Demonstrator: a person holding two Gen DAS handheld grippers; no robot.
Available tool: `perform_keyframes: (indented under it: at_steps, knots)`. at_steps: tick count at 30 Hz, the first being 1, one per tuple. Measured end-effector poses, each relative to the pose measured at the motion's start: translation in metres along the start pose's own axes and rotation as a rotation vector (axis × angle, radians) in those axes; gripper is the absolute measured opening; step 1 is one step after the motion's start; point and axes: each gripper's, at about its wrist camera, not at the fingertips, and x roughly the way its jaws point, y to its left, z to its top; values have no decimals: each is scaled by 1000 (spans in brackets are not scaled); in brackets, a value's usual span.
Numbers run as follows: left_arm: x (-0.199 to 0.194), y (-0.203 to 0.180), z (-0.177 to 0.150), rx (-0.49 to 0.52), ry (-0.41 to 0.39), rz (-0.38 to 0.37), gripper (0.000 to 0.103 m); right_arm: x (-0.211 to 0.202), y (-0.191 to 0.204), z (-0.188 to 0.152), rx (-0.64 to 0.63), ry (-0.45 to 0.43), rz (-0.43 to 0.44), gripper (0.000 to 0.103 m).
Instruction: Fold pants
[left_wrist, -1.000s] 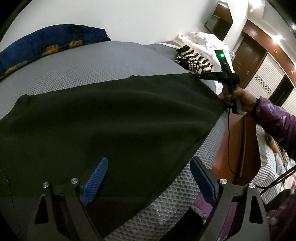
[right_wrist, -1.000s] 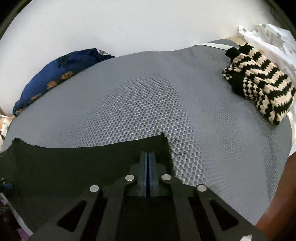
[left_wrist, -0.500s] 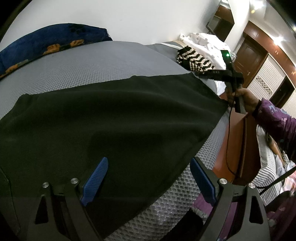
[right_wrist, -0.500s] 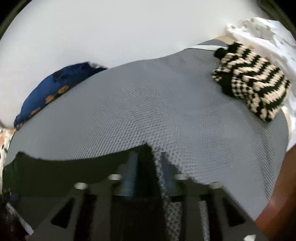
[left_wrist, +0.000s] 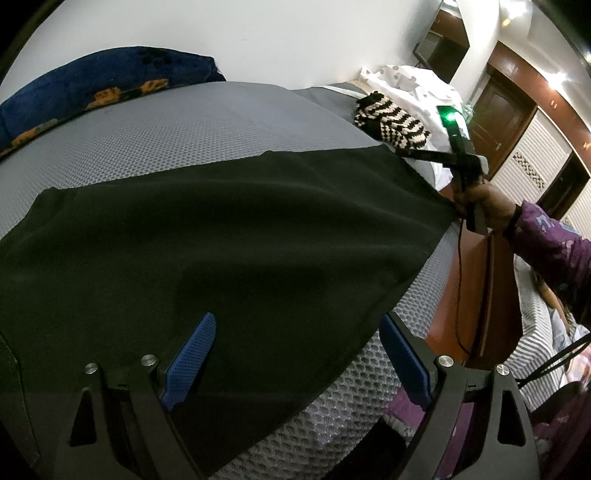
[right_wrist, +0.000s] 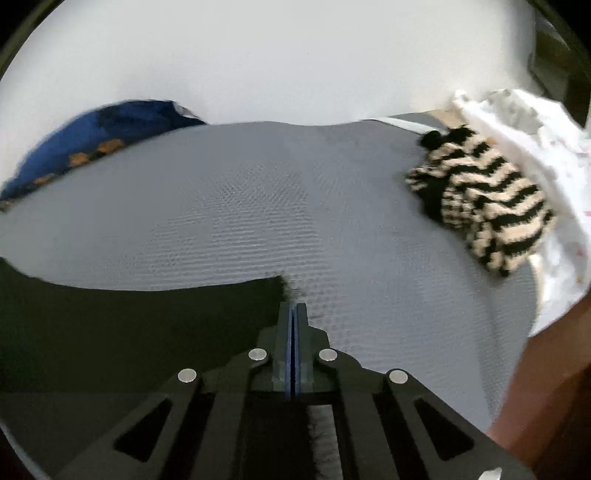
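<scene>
A: Looking for the thin, matte black fabric pants (left_wrist: 221, 240)?

B: Spread flat across the grey honeycomb-mesh bed (left_wrist: 184, 133). Reaching from the left side of the left wrist view to the bed's right-hand edge. Far corner right at the tip of the right gripper (right_wrist: 293, 308).

A: And the fingers there?

B: Pressed fully together, blue pads face to face. Impossible to tell from either view: corner pinched between them, or merely lying beside them.

A: And on the left gripper (left_wrist: 297, 319)?

B: Spread wide, holding nothing. Hovering over the near hem, with black cloth below the gap.

A: Likely feel of the cloth?

B: Judged light, limp and soft, draping onto the mattress with only shallow ripples. No stiffness to keep a crease unaided. Probably little sliding on the textured mesh. Not fragile.

A: Best places to take hold?

B: At corners and hems, pinching all layers together, one corner per gripper. Then lifting evenly to avoid a sagging middle. Worth keeping clear of the black-and-cream striped knit bundle (right_wrist: 480, 206) lying near the far right corner.
</scene>
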Motion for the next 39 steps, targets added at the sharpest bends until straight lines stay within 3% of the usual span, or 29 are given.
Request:
perform_keyframes:
  at_steps: [3, 5, 6, 7, 9, 12, 13, 16, 17, 19, 21, 24, 27, 30, 32, 35, 36, 38, 39]
  knots:
    - [-1, -2, -3, 16, -3, 11, 90, -14, -8, -2, 37, -53, 89, 0]
    - [0, -1, -3, 9, -8, 9, 90, -29, -10, 0, 66, -86, 71, 1]
    - [-1, 0, -2, -1, -13, 1, 90, -35, -9, 2, 81, -90, 91, 9]
    - [-1, 0, -3, -7, -16, -5, 90, -42, -4, 5, 88, -85, 159, 9]
    - [-2, 1, -3, -12, -23, -24, 90, -52, 22, 7, 44, -75, 271, 14]
    - [-1, -3, -7, 18, -25, -11, 90, -61, 87, 2, -109, -59, 386, 36]
    - [-1, -4, -8, 29, -27, -7, 90, -59, 112, -2, -179, -48, 402, 37]
    - [-1, -6, -12, 66, -28, 7, 90, -44, 160, -16, -353, -6, 370, 34]
    - [-2, -7, -14, 73, -27, 10, 90, -33, 170, -18, -401, 30, 313, 34]
    - [-5, -6, -16, 77, -23, 13, 90, -25, 166, -14, -418, -9, 212, 36]
    - [-9, -3, -17, 58, -25, 3, 90, -16, 138, 0, -311, -2, 142, 42]
    - [-15, 3, -21, 28, -36, -13, 90, -23, 101, 7, -139, 24, 156, 38]
    - [-23, 8, -26, 1, -44, -27, 90, -55, 92, -2, -48, -16, 245, 38]
    - [-31, 13, -30, -17, -49, -22, 90, -94, 116, -17, -20, -61, 473, 38]
    - [-34, 15, -34, -22, -54, -9, 90, -112, 153, -33, -99, -55, 579, 38]
    - [-38, 19, -38, -24, -57, -13, 90, -114, 201, -56, -222, 1, 633, 38]
    - [-38, 20, -39, -19, -54, -22, 90, -110, 216, -64, -249, 43, 639, 36]
    - [-41, 21, -44, 3, -33, -12, 90, -101, 235, -80, -293, 163, 652, 43]
    - [-43, 21, -46, 9, -29, -9, 90, -110, 236, -82, -311, 135, 665, 43]
